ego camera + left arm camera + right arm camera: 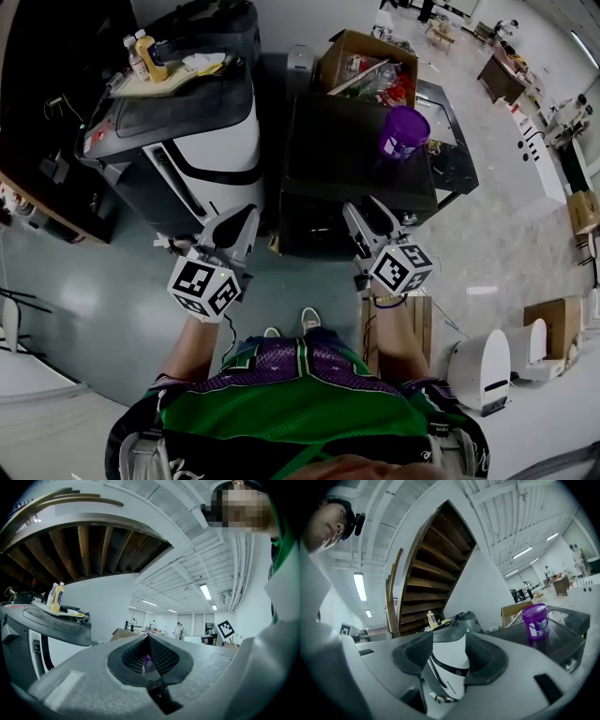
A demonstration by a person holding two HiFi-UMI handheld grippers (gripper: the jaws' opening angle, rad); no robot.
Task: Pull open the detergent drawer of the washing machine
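Note:
Two machines stand side by side in front of me: a white-and-black one point(211, 150) on the left and a black one point(347, 159) on the right, with a purple tub point(403, 132) on its top. I cannot pick out a detergent drawer on either. My left gripper point(244, 220) hovers before the white machine's lower front, its pads meeting at the tips point(149, 637) with nothing held. My right gripper point(367, 214) is at the black machine's front edge. In the right gripper view it point(449, 641) stands open and empty, and the white machine point(450, 667) shows through the gap.
Bottles point(148, 56) and clutter lie on the white machine's top. An open cardboard box point(366, 61) stands behind the black machine. A wooden staircase point(431, 583) rises at the left. A white device point(483, 370) and another box point(553, 323) sit on the floor at right.

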